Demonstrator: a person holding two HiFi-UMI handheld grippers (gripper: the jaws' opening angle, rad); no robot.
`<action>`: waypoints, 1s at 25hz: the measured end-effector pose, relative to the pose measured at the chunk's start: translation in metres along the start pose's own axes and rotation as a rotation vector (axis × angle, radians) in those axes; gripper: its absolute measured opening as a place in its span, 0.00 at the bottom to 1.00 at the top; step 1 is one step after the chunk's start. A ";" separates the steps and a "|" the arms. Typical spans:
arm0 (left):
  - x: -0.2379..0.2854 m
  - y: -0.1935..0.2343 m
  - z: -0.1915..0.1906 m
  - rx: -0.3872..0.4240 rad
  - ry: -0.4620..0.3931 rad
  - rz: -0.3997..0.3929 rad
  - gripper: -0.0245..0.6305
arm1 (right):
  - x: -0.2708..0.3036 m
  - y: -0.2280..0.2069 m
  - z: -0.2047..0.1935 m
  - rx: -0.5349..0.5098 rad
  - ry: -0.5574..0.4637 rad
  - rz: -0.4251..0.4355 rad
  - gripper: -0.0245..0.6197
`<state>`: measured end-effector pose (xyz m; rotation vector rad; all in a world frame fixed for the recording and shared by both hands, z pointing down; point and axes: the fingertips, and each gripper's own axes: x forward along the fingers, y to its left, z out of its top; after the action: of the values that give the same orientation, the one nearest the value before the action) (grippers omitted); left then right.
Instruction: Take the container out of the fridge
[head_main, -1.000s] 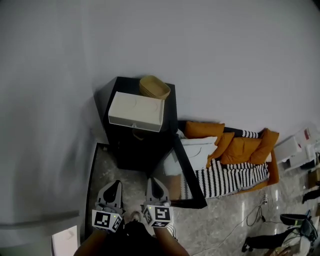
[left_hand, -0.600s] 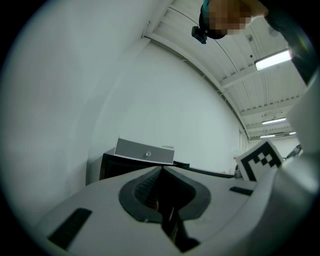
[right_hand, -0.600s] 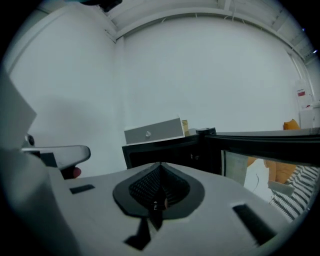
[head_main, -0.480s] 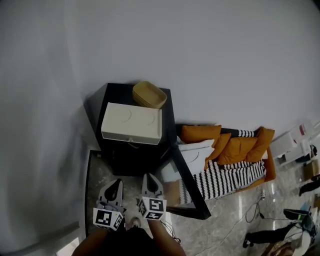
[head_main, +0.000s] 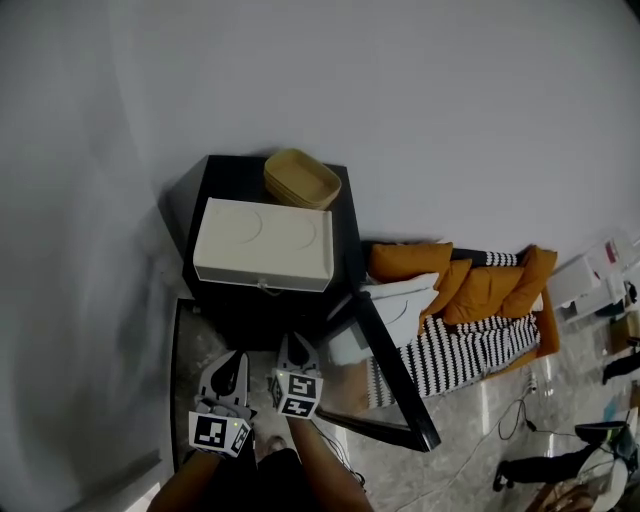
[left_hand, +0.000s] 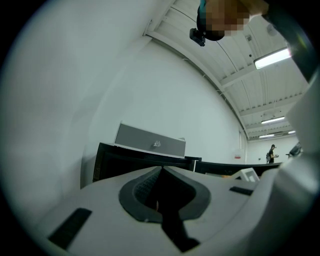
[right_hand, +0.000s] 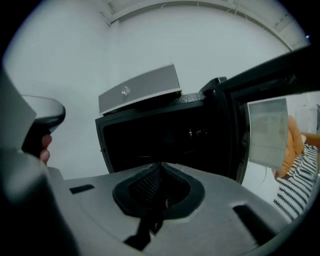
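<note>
A small black fridge (head_main: 262, 305) stands against the white wall with its door (head_main: 388, 362) swung open to the right. Its inside (right_hand: 170, 135) is dark, and no container shows in it. My left gripper (head_main: 232, 362) and right gripper (head_main: 293, 347) hang side by side just in front of the opening. Both are shut with nothing between the jaws. In the left gripper view the jaws (left_hand: 160, 170) point at the fridge's left front (left_hand: 125, 159). In the right gripper view the jaws (right_hand: 161, 167) face the open cavity, with the door (right_hand: 265, 131) at the right.
A white box (head_main: 265, 245) and a tan basket (head_main: 300, 178) sit on top of the fridge. A sofa (head_main: 470, 310) with orange cushions and a striped throw stands to the right, behind the open door. Cables lie on the floor (head_main: 470, 440) at the lower right.
The fridge looks larger and closer in the head view. Both grippers have edged up toward its opening, the right one a little to the left.
</note>
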<state>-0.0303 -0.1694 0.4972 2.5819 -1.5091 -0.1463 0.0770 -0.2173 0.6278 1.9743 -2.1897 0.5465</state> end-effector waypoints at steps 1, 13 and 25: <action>0.002 0.001 -0.005 -0.003 0.000 -0.002 0.04 | 0.006 -0.001 -0.005 0.006 0.001 -0.003 0.04; 0.036 0.029 -0.052 -0.013 -0.035 -0.026 0.04 | 0.080 -0.008 -0.049 0.010 -0.017 0.012 0.05; 0.062 0.050 -0.098 -0.012 -0.049 -0.074 0.04 | 0.153 -0.019 -0.103 -0.122 0.037 0.042 0.15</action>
<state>-0.0278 -0.2400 0.6018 2.6442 -1.4242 -0.2280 0.0623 -0.3237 0.7785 1.8461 -2.1912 0.4398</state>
